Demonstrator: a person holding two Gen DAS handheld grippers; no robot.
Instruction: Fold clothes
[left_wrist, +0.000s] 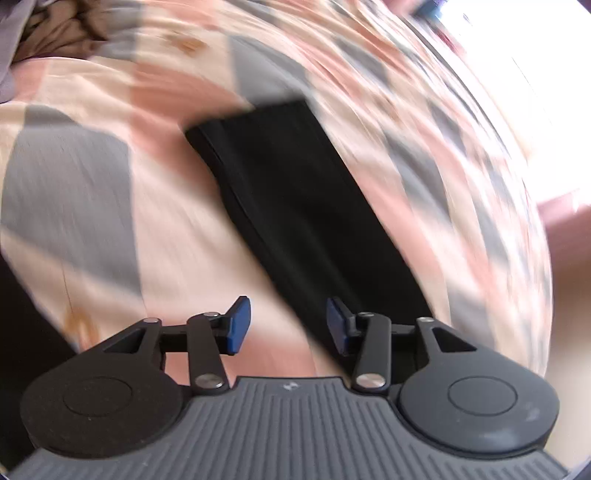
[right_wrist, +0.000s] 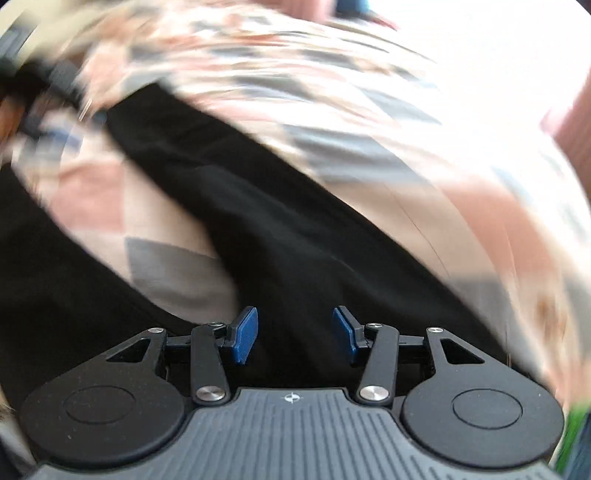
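A black garment (left_wrist: 295, 192) lies as a long flat strip on a bedspread (left_wrist: 166, 206) patterned in cream, pink and grey; its squared end points away from me. My left gripper (left_wrist: 288, 325) hovers over the strip's near part, open, with nothing between its blue pads (left_wrist: 238, 325). In the right wrist view the same black garment (right_wrist: 258, 206) runs diagonally under my right gripper (right_wrist: 294, 334), which is open and empty above the dark cloth. Both views are smeared by motion.
A brown and grey heap of cloth (left_wrist: 62, 29) sits at the far left corner of the bed. Bright window light (left_wrist: 517, 44) washes out the upper right. More dark fabric (right_wrist: 44, 280) fills the left of the right wrist view.
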